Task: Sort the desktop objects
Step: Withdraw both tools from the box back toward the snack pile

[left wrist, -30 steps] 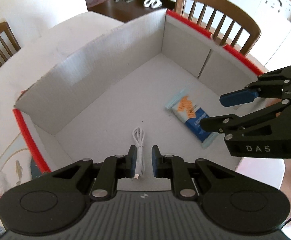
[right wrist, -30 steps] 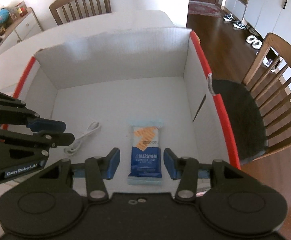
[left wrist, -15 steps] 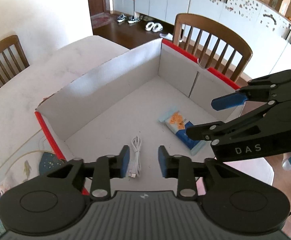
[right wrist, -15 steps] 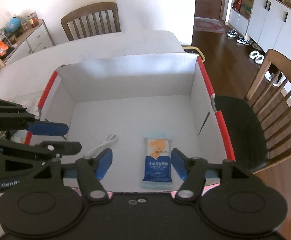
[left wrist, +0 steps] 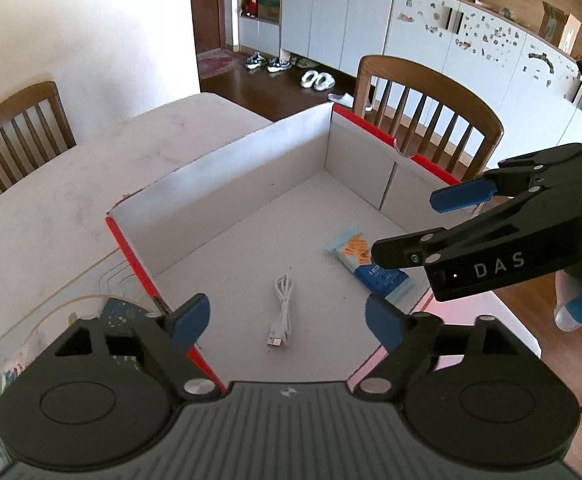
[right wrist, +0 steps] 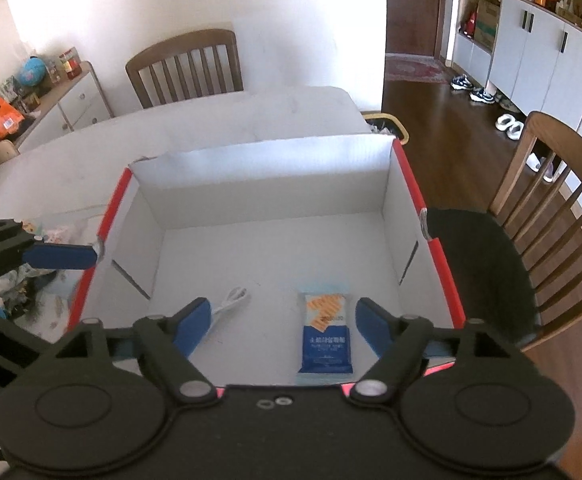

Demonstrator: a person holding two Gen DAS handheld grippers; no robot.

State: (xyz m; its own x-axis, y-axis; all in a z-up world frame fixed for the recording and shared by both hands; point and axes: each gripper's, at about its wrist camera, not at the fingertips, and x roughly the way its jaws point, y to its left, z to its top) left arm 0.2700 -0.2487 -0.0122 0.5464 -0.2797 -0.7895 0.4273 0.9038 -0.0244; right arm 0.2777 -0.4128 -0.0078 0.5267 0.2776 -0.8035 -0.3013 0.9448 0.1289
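Observation:
A red-edged white cardboard box [left wrist: 227, 196] [right wrist: 259, 176] stands on the table. On its floor lie a coiled white cable [left wrist: 283, 312] [right wrist: 233, 298] and a blue-and-orange packet [left wrist: 365, 266] [right wrist: 325, 332]. My left gripper [left wrist: 287, 320] hovers above the cable, its jaws opening wide with nothing pressed between the pads. My right gripper [right wrist: 277, 324] hangs above the packet, its jaws also opening, and the packet lies free below them. Each gripper shows in the other's view, the right gripper [left wrist: 419, 228] at the right and the left gripper's finger [right wrist: 59, 256] at the left.
Wooden chairs [left wrist: 423, 120] [right wrist: 187, 68] stand by the box and at the table's far end. Loose items [right wrist: 19, 280] lie on the table left of the box. White cabinets [left wrist: 371, 20] and shoes [right wrist: 471, 88] line the far room.
Both grippers opened and rose away from the box floor. The left let go of the cable and the right let go of the packet; both now lie inside the box.

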